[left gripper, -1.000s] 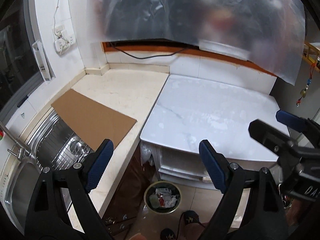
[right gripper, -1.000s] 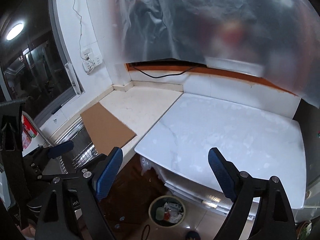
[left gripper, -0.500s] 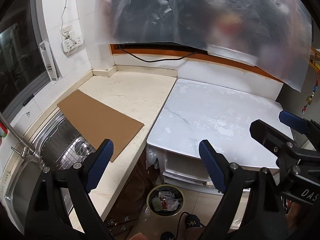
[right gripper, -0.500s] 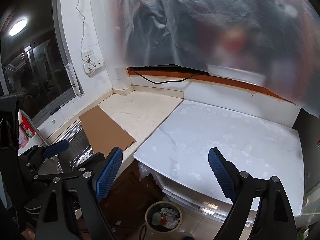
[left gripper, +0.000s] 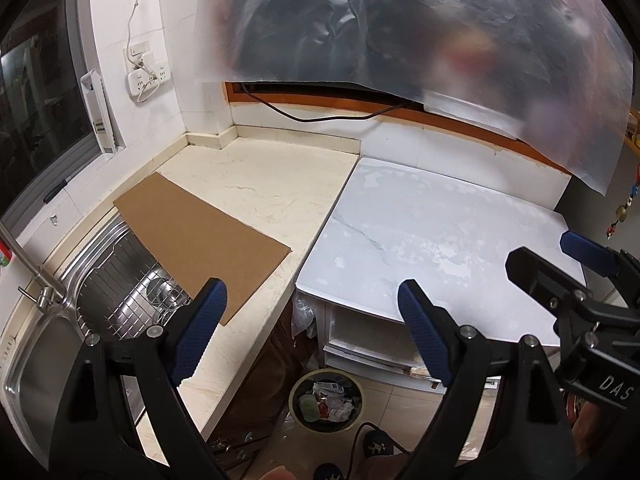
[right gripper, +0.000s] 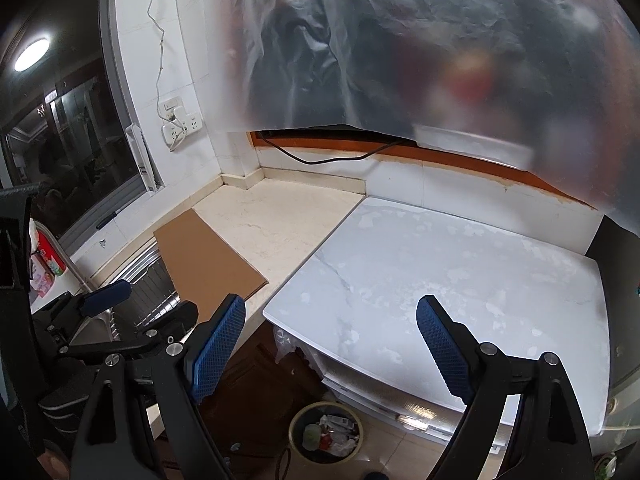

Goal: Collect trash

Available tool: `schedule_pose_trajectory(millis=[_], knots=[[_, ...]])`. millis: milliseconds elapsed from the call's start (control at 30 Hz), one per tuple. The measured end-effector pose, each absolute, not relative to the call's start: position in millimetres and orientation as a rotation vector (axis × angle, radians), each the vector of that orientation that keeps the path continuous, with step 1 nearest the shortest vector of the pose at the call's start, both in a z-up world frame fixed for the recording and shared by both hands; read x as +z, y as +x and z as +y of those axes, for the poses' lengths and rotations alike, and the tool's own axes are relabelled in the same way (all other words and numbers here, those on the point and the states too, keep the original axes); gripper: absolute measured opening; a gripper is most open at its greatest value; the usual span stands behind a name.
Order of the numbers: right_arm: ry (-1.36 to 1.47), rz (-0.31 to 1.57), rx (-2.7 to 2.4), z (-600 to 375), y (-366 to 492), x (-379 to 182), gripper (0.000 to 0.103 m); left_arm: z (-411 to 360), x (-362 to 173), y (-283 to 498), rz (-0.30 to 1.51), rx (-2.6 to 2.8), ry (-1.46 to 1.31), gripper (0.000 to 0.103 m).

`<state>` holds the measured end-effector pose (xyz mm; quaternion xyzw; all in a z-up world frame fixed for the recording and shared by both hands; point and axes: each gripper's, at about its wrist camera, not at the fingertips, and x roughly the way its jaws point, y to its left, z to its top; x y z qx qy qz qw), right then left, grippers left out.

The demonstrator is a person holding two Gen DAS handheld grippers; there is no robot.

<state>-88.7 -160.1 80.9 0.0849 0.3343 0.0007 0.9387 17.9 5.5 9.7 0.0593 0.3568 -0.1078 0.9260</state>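
A round trash bin with crumpled wrappers in it stands on the floor below the counter corner; it also shows in the right wrist view. My left gripper is open and empty, held high above the bin. My right gripper is open and empty, also above the bin. The right gripper shows at the right edge of the left wrist view. The left gripper shows at the left of the right wrist view. A flat brown cardboard sheet lies on the beige counter, partly over the sink.
A white marble tabletop adjoins the beige counter. A steel sink with a rack and a tap is at the left. A translucent plastic sheet hangs over the back wall. A black cable and a wall socket are behind.
Both cameras have risen and pulled back a little, so the counter and bin sit lower in view. Both grippers stay open and empty.
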Motion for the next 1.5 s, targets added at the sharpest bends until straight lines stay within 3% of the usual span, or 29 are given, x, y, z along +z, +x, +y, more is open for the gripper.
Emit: schedule_pose_trajectory(millis=[1500], knots=[[0.183,0.711,-0.004,-163,-95,59,0.089,-9,-2,21,0.785,-0.226,0.112,0.086]])
